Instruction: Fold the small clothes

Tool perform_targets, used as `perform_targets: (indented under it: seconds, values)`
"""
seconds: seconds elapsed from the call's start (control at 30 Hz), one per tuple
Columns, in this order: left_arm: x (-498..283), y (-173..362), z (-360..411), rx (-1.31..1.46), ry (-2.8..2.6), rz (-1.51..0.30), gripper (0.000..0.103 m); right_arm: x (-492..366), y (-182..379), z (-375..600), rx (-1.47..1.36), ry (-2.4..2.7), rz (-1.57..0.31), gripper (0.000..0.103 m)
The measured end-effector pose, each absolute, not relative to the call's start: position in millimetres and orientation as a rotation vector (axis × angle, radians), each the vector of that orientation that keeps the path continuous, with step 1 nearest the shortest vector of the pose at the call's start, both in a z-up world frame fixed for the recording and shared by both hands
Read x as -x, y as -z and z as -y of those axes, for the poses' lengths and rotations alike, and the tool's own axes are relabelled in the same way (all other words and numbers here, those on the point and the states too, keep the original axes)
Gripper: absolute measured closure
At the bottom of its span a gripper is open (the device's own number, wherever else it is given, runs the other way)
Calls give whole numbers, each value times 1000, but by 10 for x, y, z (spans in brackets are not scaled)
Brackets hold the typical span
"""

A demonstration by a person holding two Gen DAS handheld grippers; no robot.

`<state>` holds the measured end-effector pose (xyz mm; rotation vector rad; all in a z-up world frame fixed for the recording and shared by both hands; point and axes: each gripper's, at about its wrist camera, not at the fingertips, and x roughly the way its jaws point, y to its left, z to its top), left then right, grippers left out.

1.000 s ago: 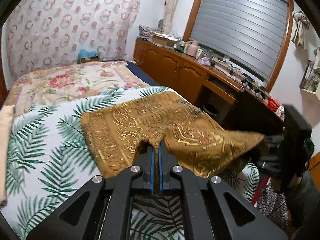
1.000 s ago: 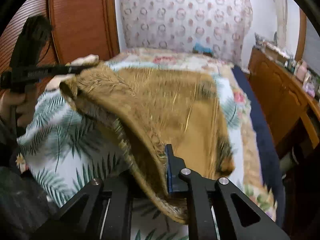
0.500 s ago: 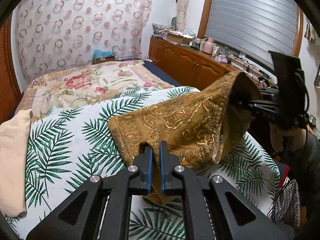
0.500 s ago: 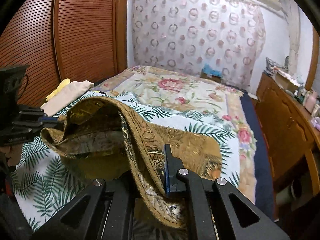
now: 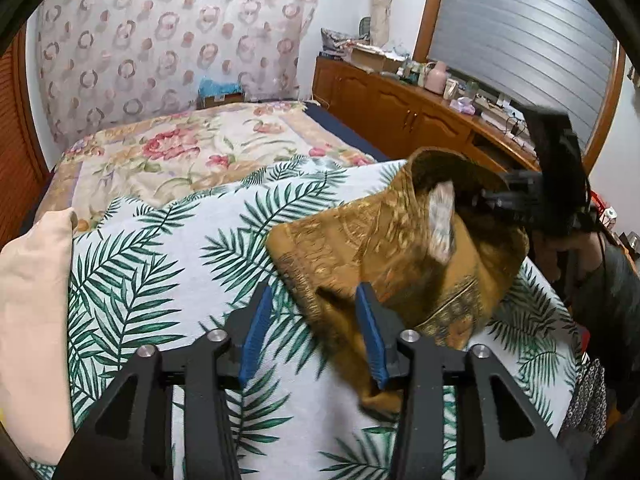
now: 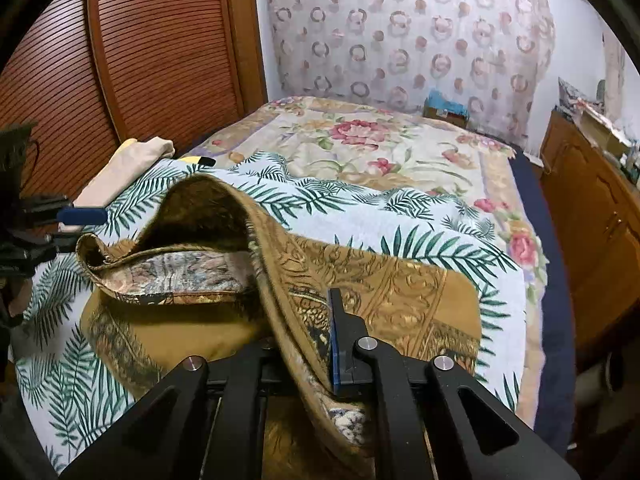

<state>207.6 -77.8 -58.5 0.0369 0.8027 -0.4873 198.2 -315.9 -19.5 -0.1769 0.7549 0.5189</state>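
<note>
Now the gold brocade cloth (image 5: 384, 248) sits right of centre in the left wrist view, half of it flat on the palm-leaf sheet (image 5: 160, 248), the other half arched over in a loose hump. A second ago it was spread wider and pinched at its near edge; since then that edge has been carried over towards the far side, and the fold is nearly laid.

The big change: the left gripper (image 5: 312, 336) is letting go. Its blue pads were clamped together on the fabric a moment back; now the jaws are opening, with the cloth's corner drooping beside the right-hand pad and nothing pressed between them. That corner is dropping onto the lower layer.

In the right wrist view the cloth (image 6: 360, 292) fills the lower centre, and the right gripper (image 6: 316, 340) still has its jaws closed on the folded hem, which drapes over the left finger and hides it.

By my reading, one side of the fold is released; the right side's drop comes next. A beige folded garment (image 5: 32, 320) waits at the left edge.
</note>
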Motion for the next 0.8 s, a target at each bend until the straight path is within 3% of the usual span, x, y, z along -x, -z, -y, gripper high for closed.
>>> perform_targets:
  seconds: [0.03,0.1,0.2,0.4,0.57,0.8]
  values:
    - [-2082,610,760,-44,494,-810,53,-2015,174,3158,169,-521,-751,90]
    - [-2089,666,732,-60,490,-833,41,-2086,131,3153,137,-538,-749,86]
    - [-2108,699,692,-58,489,-840,37,-2213,35,3152,144,-512,-720,83]
    - [-2214,673,727,-65,467,-830,37,-2283,-251,3185,141,-452,-658,54]
    - [-2373,637,844,-97,482,-829,36,-2002,-331,3286,150,-416,-623,53]
    - [-2664,686,996,-142,488,-829,36,-1564,-122,3314,215,-405,-716,53]
